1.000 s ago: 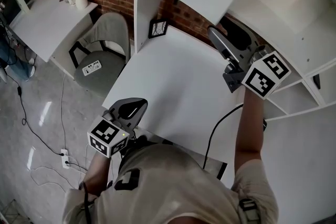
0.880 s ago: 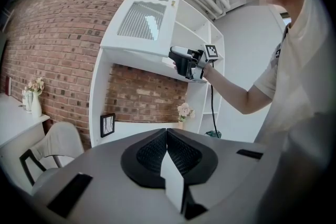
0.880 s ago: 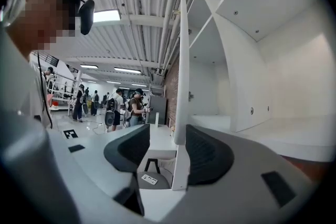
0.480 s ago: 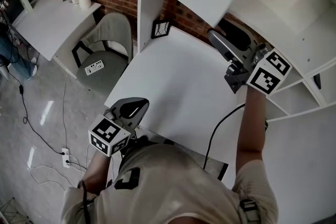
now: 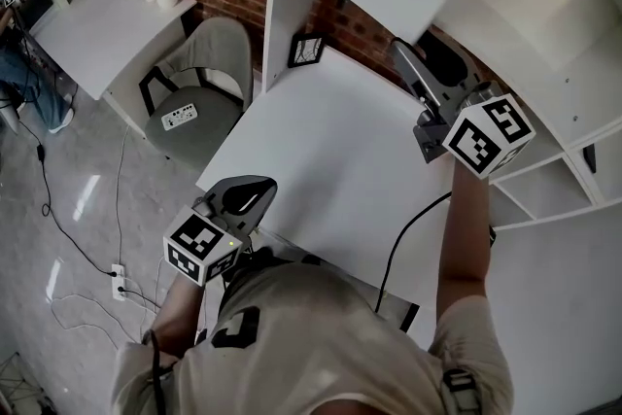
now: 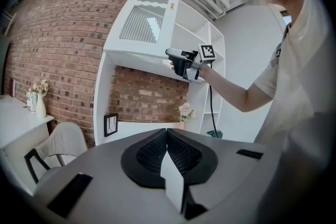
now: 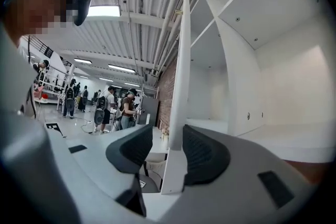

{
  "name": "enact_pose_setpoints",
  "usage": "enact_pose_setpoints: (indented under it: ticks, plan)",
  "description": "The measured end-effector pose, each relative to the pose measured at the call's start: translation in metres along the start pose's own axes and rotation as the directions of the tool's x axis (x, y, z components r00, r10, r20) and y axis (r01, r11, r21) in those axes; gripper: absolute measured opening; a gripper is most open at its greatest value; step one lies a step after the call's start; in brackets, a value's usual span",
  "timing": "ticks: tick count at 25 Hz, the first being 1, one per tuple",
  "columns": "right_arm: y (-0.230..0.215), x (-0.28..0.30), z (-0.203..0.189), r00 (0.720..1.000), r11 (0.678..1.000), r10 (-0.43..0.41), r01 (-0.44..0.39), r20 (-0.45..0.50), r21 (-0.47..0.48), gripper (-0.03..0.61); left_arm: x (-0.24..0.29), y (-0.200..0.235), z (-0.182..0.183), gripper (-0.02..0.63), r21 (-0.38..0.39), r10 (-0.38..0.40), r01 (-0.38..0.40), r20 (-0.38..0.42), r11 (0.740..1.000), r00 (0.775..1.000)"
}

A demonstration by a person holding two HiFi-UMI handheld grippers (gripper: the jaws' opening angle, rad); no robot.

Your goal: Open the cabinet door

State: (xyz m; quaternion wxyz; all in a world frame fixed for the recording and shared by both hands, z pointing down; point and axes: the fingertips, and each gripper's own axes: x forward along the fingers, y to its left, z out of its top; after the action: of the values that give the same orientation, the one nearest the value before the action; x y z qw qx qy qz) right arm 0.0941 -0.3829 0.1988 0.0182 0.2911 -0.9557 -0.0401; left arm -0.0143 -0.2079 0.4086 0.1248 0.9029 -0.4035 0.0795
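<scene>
Right gripper view puts the cabinet door (image 7: 180, 76) edge-on at frame centre, its thin white free edge standing between the jaws of the right gripper (image 7: 168, 136). The jaws are closing: one pad seems to be against the panel, the other is not yet touching. The door looks a stiff, light, smooth-painted board with a slatted insert, probably slippery under the pads. The plain lower edge, far from the hinge, is the place to pinch. The left gripper (image 6: 166, 139), low in its own view, is closed and empty.

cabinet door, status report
Right gripper closing around cabinet door edge, pads not yet tight. Left gripper shut, empty. Door already swung out. Nothing in the way.
</scene>
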Motion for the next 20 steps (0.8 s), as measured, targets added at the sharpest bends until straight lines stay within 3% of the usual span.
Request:
enact_pose_setpoints:
  ticks: [6,15,20]
  plan:
    - [-0.007,0.002,-0.001,0.991,0.988,-0.132,0.128,-0.038,-0.089,0.11,-0.003,-0.002,0.0,0.017,0.003,0.008,-0.008,0.002,1.0,1.0]
    - [-0.025,0.006,-0.006,0.975,0.969,-0.22,0.213,-0.038,-0.124,0.147,-0.003,-0.003,0.0,0.017,0.007,0.018,-0.018,0.004,1.0,1.0]
    - [-0.023,0.0,-0.004,0.995,0.996,-0.087,0.088,-0.044,0.027,0.126,-0.005,0.0,-0.006,0.017,0.001,0.023,-0.023,-0.007,1.0,1.0]
